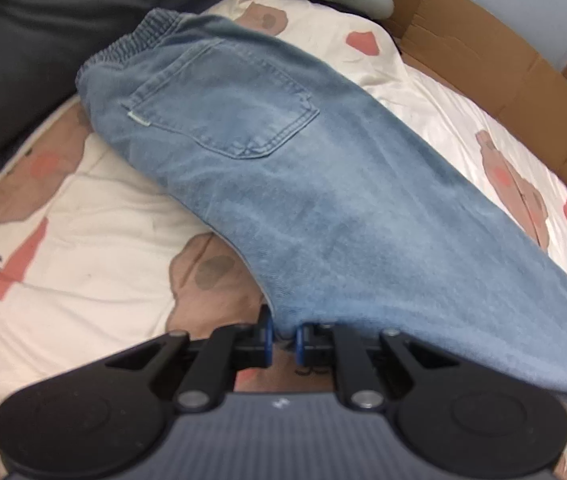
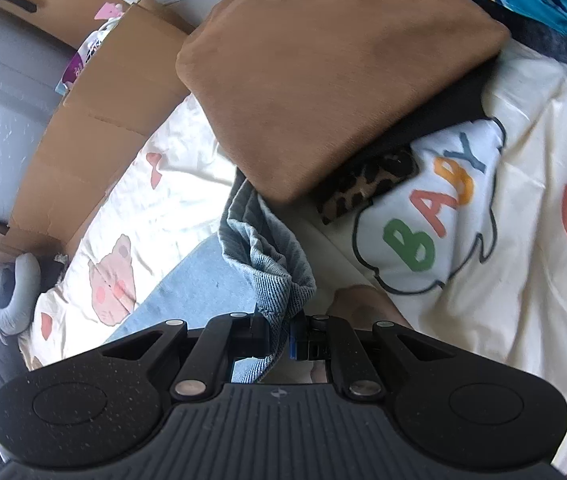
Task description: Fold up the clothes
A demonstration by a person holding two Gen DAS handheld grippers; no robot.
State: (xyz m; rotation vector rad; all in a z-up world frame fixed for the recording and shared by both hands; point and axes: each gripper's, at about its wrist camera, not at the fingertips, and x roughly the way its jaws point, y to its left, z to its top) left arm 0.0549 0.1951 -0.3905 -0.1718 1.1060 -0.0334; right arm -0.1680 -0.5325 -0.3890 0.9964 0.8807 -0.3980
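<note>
A pair of light blue jeans [image 1: 303, 184] lies across a cream bedspread [image 1: 83, 248] printed with bears, elastic waistband at the far upper left, back pocket up. My left gripper [image 1: 283, 340] is shut on the near edge of the jeans and lifts it off the bed. In the right wrist view my right gripper [image 2: 281, 338] is shut on a bunched leg end of the jeans [image 2: 267, 256], with the rest of the denim trailing away to the left.
A stack of folded clothes, brown on top [image 2: 323, 80] with black and leopard print beneath, sits just ahead of the right gripper. Cardboard boxes [image 1: 503, 60] edge the bed. A grey sofa [image 1: 23, 40] lies far left. A grey pillow [image 2: 11, 292] lies at the bed's end.
</note>
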